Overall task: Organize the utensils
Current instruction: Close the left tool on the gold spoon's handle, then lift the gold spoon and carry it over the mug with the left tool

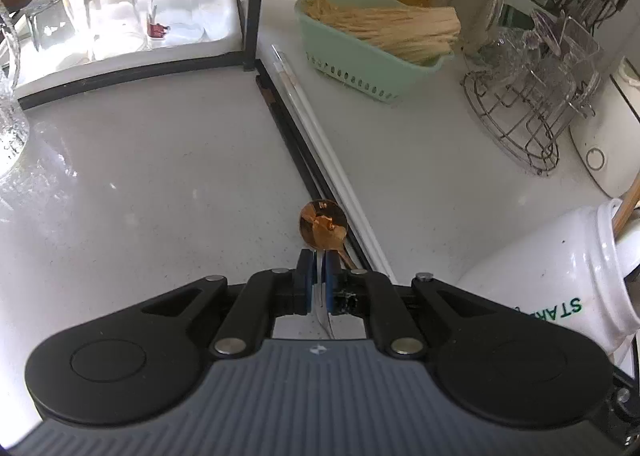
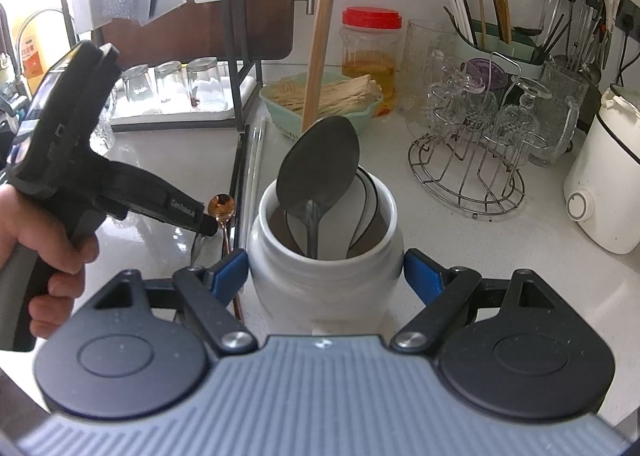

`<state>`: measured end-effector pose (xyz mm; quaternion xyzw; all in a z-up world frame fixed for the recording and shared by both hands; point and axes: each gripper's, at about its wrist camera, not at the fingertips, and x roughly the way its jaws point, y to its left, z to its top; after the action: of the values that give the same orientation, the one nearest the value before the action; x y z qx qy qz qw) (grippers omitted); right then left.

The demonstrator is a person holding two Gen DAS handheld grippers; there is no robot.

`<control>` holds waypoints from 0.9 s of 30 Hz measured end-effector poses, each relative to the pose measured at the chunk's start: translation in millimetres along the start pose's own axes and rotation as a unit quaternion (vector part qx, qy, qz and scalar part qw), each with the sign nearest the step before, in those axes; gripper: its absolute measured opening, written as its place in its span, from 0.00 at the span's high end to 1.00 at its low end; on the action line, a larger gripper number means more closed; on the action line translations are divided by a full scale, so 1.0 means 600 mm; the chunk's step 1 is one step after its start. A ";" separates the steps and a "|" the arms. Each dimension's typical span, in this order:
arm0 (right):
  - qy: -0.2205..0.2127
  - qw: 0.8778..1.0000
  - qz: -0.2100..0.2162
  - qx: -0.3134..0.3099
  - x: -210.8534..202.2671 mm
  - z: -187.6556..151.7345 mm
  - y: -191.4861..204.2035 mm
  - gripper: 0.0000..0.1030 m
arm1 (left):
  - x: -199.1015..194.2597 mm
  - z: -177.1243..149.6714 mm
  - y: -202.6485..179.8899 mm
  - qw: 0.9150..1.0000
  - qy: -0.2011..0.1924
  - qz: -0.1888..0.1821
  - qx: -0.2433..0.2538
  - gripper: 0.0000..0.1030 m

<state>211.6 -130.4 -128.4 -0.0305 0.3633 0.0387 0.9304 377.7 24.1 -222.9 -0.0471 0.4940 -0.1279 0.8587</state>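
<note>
Progress: partway. White ceramic jar (image 2: 320, 276) on the counter (image 1: 160, 176) already holds several pieces:
- a large dark metal spoon (image 2: 320, 168), bowl up
- white black-rimmed spoons (image 2: 366, 196) behind it
- a wooden handle (image 2: 320, 44) standing tall

Still outside the jar: a copper teaspoon (image 1: 323, 224) flat on the counter just left of the jar, beside the white strip (image 1: 320, 124) running across the worktop. Also a thin silvery utensil (image 1: 325, 316).

Left gripper (image 1: 319, 260): blue pads pressed together, pinching the silvery utensil at the counter, right over the teaspoon's handle. Fork or spoon, cannot tell; only a narrow bright sliver shows between and behind the pads.

Right gripper (image 2: 324, 268): spread wide around the jar's belly, one pad on each flank. It appears to clamp the jar steady.

Judgement: silvery piece goes into the jar next, then the teaspoon.

Look of things: teaspoon is polished rose-copper with a small round bowl and slim handle. Jar is glossy, rounded, wide-mouthed, green lettering on its side.
</note>
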 end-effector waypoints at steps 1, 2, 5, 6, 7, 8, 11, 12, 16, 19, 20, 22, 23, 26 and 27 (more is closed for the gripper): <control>0.000 1.000 0.000 0.000 0.000 0.000 0.000 0.16 | -0.003 0.001 0.002 1.000 -0.002 -0.002 -0.002 0.93; 0.000 1.000 0.000 0.000 0.000 0.000 0.001 0.16 | -0.007 0.002 0.003 1.000 -0.004 -0.003 -0.004 0.93; -0.002 1.000 0.001 -0.002 0.000 -0.001 0.001 0.16 | -0.022 0.006 0.003 1.000 -0.013 -0.002 -0.004 0.94; -0.003 1.000 0.001 -0.003 0.000 -0.001 0.001 0.16 | -0.029 0.007 0.003 1.000 -0.016 -0.003 -0.005 0.95; -0.004 1.000 0.001 -0.003 0.000 -0.001 0.001 0.16 | -0.035 0.008 0.003 1.000 -0.017 -0.005 -0.006 0.95; -0.005 1.000 0.001 -0.003 0.000 -0.002 0.001 0.16 | -0.041 0.009 0.004 1.000 -0.019 -0.008 -0.007 0.95; -0.006 1.000 0.003 -0.004 0.000 -0.001 0.001 0.16 | -0.067 0.010 0.002 1.000 -0.027 -0.012 -0.009 0.97; -0.008 1.000 0.004 -0.006 0.000 -0.002 0.001 0.16 | -0.074 0.010 0.002 0.999 -0.029 -0.012 -0.010 0.98; -0.023 1.000 0.011 -0.011 0.001 -0.007 -0.002 0.16 | -0.091 0.004 -0.008 1.000 -0.027 0.000 0.002 0.99; -0.030 0.999 0.015 -0.015 0.002 -0.008 -0.004 0.16 | -0.110 -0.003 -0.021 0.999 -0.035 0.009 0.009 0.99; -0.031 0.999 0.018 -0.016 0.003 -0.008 -0.006 0.16 | -0.116 -0.006 -0.024 0.999 -0.039 0.011 0.011 0.99; -0.035 0.999 0.022 -0.019 0.002 -0.010 -0.008 0.16 | -0.129 -0.009 -0.031 0.999 -0.047 0.016 0.009 0.99; -0.037 0.999 0.025 -0.021 0.002 -0.011 -0.009 0.16 | -0.136 -0.010 -0.035 0.998 -0.051 0.020 0.009 0.99; -0.037 0.998 0.032 -0.027 0.003 -0.009 -0.011 0.16 | -0.159 -0.014 -0.044 0.998 -0.060 0.031 0.002 0.99; -0.036 0.998 0.033 -0.028 0.003 -0.008 -0.011 0.16 | -0.167 -0.015 -0.046 0.997 -0.065 0.035 0.000 0.99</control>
<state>210.5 -137.2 -133.1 -0.0427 0.3294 0.0805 0.9398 317.3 24.9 -137.7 -0.0381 0.4388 -0.0940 0.8928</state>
